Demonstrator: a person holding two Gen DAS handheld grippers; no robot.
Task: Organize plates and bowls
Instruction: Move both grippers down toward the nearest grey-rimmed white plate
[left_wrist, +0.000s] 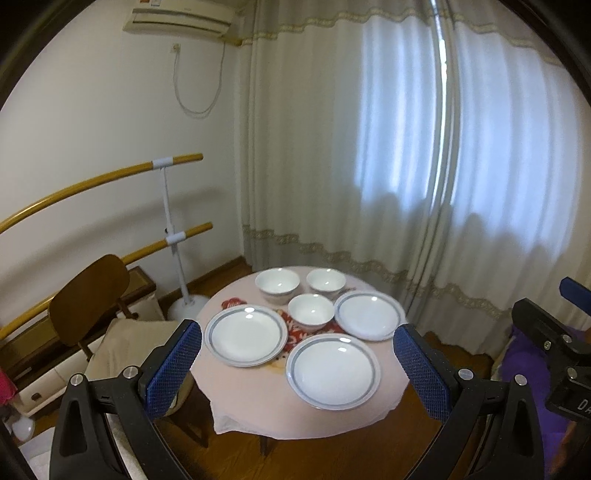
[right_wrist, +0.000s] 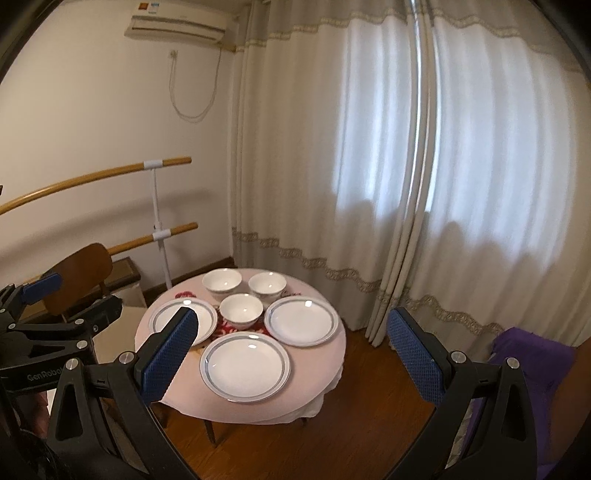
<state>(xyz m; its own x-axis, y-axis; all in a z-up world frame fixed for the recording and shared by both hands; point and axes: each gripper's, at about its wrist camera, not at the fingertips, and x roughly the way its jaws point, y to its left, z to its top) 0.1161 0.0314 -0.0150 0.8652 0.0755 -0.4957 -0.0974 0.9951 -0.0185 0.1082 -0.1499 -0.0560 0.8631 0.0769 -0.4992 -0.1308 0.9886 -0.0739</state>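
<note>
Right wrist view: a blue finger pad (right_wrist: 170, 352) covered part of the left plate (right_wrist: 168, 317). The tablecloth's red pattern (left_wrist: 295, 328) lay mostly hidden beneath dishes. The air conditioner (left_wrist: 181, 18) was cropped by the top edge.

Three round white ceramic plates with a thin blue-grey ring near the rim lie flat and face up on the counter: one at the left (left_wrist: 246, 335), one nearest the camera (left_wrist: 333, 371), one at the right (left_wrist: 369, 314). Three plain white ceramic bowls stand upright and empty: two side by side at the far edge (left_wrist: 277, 283) (left_wrist: 326, 281), and a third (left_wrist: 311, 312) in the middle, between the plates.
</note>
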